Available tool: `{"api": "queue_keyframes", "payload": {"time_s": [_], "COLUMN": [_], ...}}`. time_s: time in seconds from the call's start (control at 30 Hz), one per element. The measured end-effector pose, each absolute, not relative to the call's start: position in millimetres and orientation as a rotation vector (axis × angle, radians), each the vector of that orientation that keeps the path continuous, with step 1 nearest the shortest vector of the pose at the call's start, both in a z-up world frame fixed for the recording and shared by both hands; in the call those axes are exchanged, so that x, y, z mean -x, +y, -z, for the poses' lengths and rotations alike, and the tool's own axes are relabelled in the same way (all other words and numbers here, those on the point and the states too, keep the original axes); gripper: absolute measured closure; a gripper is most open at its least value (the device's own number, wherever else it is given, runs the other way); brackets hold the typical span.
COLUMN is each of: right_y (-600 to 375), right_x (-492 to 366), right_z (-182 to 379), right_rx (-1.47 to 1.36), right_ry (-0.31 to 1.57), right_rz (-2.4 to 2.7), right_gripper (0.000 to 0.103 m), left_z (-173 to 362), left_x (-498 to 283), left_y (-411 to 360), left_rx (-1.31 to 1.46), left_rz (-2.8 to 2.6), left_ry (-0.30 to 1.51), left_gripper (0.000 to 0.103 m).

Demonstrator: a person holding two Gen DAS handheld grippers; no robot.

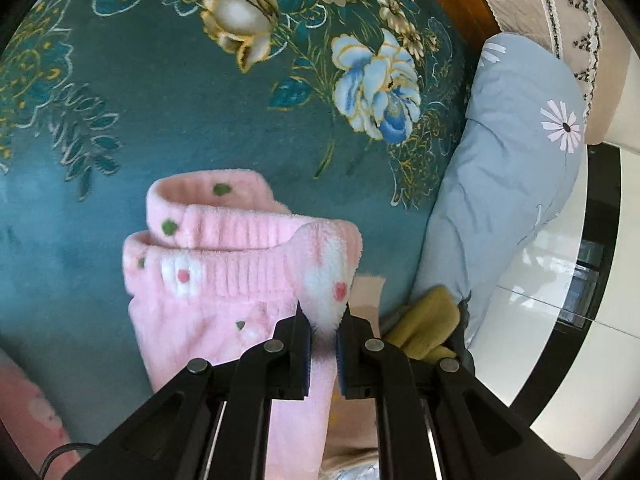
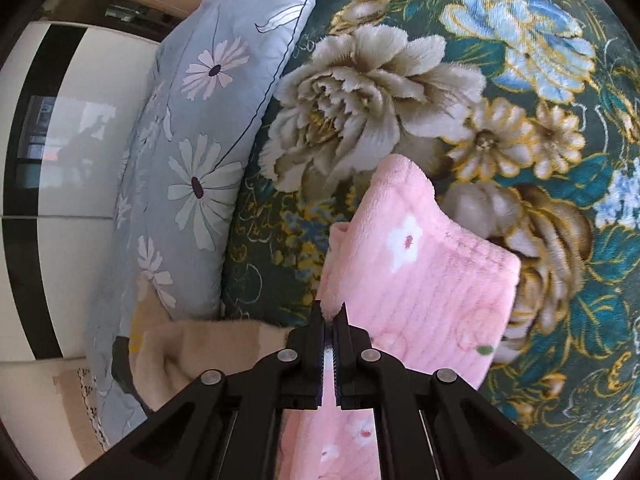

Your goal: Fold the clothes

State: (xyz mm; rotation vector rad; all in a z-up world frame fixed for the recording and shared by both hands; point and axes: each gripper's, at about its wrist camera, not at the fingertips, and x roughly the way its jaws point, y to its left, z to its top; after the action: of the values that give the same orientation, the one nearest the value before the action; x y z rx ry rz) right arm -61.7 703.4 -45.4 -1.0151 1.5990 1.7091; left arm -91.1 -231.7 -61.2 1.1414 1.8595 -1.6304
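Observation:
A fluffy pink garment [image 1: 208,280] with white flowers and green dots hangs over the teal flowered blanket [image 1: 180,112]. Its ribbed waistband is doubled over in the left wrist view. My left gripper [image 1: 324,312] is shut on a fold of the pink garment near the waistband's right end. In the right wrist view the same pink garment [image 2: 420,272] drapes above the blanket [image 2: 560,280], and my right gripper [image 2: 331,314] is shut on its lower left edge. The cloth runs down between both pairs of fingers.
A pale blue quilt with daisies [image 1: 512,160] [image 2: 188,168] lies along the blanket's edge. A yellow cloth [image 1: 428,320] and a beige cloth [image 2: 192,348] lie near the grippers. White glossy furniture with a black stripe [image 2: 64,160] stands beyond the bed.

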Motion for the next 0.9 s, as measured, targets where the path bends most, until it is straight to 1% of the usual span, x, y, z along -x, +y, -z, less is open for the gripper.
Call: {"api": "queue_keyframes", "payload": {"time_s": [0.13,0.27,0.3,0.37,0.43,0.47,0.5,0.53,0.57,0.6,0.7,0.77,0.9], "right_y": [703,701,700,698,697,696,695,694,694,693,690,688,683], "right_x": [67,71,73,77,80,81,81,81,81,80,74,63,23], "right_z": [57,60,60,61,61,61,59,58,57,54,47,44,49], "right_rx": [0.941,0.889,0.883,0.868,0.852,0.844,0.835,0.827,0.818,0.817,0.844,0.845,0.857], "right_ry": [1.668,1.691,1.694,1.713,1.733,1.735,1.735,1.734,1.732,1.721,1.671,1.663,1.603], "right_rz": [-1.703,-1.723,-1.737,-1.773,-1.812,-1.836,-1.862,-1.889,-1.916,-1.945,-2.02,-2.064,-2.091], "right_gripper": [0.099,0.099,0.096,0.095,0.093,0.091,0.077,0.053,0.046,0.044,0.044,0.044,0.044], "left_z": [72,78,80,83,85,86,86,86,86,85,80,74,76], "left_x": [104,111,113,116,116,116,116,115,115,113,100,83,35], "left_y": [-231,-233,-233,-233,-234,-235,-236,-238,-239,-242,-251,-258,-265], "left_rx": [-1.156,-1.118,-1.108,-1.084,-1.057,-1.035,-1.024,-1.012,-1.001,-0.994,-0.957,-0.97,-0.971], "left_rz": [1.656,1.676,1.684,1.701,1.726,1.751,1.766,1.78,1.794,1.804,1.858,1.939,1.984], "left_ry": [1.836,1.877,1.895,1.927,1.956,1.975,1.996,2.017,2.038,2.057,2.111,2.069,1.728], "left_gripper": [0.093,0.093,0.091,0.086,0.075,0.072,0.063,0.056,0.054,0.054,0.054,0.054,0.048]}}
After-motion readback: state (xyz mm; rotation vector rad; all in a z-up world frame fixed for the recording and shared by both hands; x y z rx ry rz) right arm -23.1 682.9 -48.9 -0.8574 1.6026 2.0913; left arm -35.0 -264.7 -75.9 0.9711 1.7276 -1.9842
